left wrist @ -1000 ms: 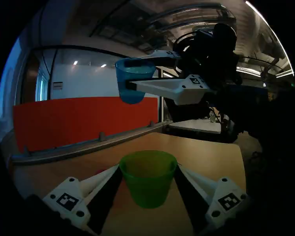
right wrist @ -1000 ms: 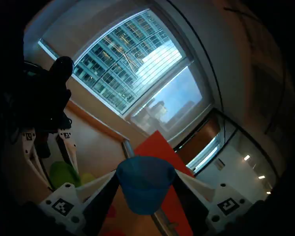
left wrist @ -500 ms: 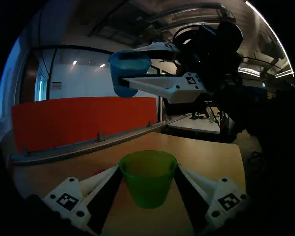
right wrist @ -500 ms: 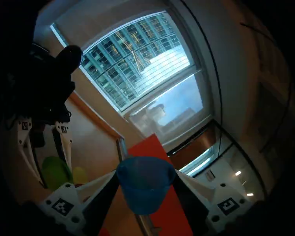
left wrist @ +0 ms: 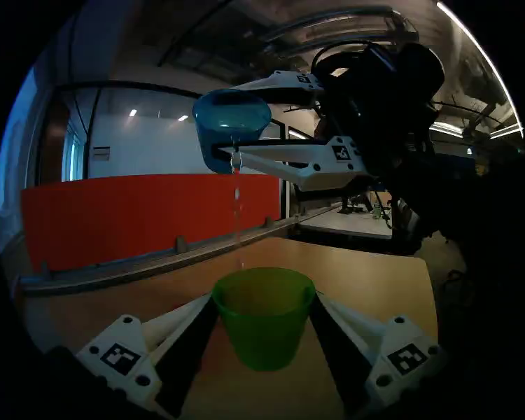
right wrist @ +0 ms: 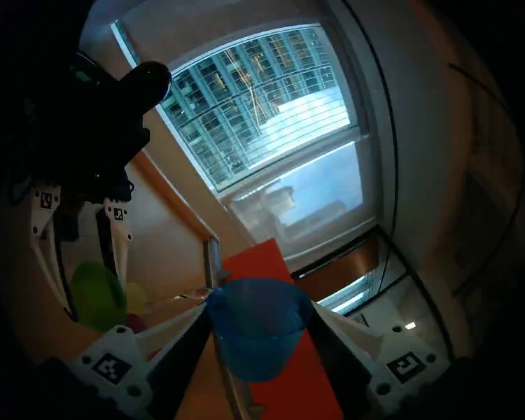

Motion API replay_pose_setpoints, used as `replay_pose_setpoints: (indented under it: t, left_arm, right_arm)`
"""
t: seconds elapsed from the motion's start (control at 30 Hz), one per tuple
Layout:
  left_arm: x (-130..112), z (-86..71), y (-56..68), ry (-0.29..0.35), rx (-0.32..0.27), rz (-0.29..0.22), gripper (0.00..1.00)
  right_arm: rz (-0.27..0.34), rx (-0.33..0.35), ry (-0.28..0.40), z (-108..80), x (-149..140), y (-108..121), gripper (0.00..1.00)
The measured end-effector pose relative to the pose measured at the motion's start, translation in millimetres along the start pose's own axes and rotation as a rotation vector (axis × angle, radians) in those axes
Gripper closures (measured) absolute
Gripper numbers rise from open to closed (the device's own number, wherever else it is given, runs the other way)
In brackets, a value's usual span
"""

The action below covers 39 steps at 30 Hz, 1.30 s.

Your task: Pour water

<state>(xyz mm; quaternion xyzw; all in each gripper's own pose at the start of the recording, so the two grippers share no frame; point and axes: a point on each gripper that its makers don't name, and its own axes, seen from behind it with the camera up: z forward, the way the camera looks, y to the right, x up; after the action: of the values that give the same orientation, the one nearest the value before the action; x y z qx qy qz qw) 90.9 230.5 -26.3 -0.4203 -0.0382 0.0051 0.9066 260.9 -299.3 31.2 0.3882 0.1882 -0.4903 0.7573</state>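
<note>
In the left gripper view my left gripper (left wrist: 264,323) is shut on a green cup (left wrist: 264,323), held upright just above the wooden table (left wrist: 374,276). Above it my right gripper (left wrist: 229,133) is shut on a blue cup (left wrist: 229,133), tipped toward me. A thin stream of water (left wrist: 237,217) falls from the blue cup's rim into the green cup. In the right gripper view the blue cup (right wrist: 257,327) sits between my right gripper's fingers (right wrist: 257,327), with water leaving its left rim. The green cup (right wrist: 94,295) and the left gripper (right wrist: 94,295) lie at the left.
An orange partition panel (left wrist: 143,210) with a metal rail (left wrist: 164,255) runs along the table's far edge. A dark-clad person's arm (left wrist: 430,182) holds the right gripper at the right. A yellow object (right wrist: 137,297) and a red one (right wrist: 135,323) lie beside the green cup. A large window (right wrist: 262,126) is behind.
The blue cup has tipped further and water now streams from its rim into the green cup. The green cup and left gripper have stayed put.
</note>
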Motion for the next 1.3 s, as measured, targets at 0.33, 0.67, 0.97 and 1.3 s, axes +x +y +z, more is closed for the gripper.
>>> replay_pose_setpoints:
  t: [0.33,0.67,0.97,1.3]
  left_arm:
    - [2,-0.1,0.7,0.002,-0.002,0.004,0.14]
    - [5,-0.2,-0.7,0.006,0.0,0.007,0.14]
    - [7,-0.4,-1.4,0.008,0.001,0.014,0.14]
    - [7,-0.8,-1.0,0.008,0.002,0.017,0.14]
  right_arm:
    - [-0.038,-0.022,0.005,-0.8,4,7,0.09]
    - [-0.073,-0.035,0.014,-1.3,9,15,0.09]
    - [-0.106,-0.05,0.019,-3.4,12,20,0.09]
    - [-0.136,-0.066,0.026,-6.1,15,26,0.09]
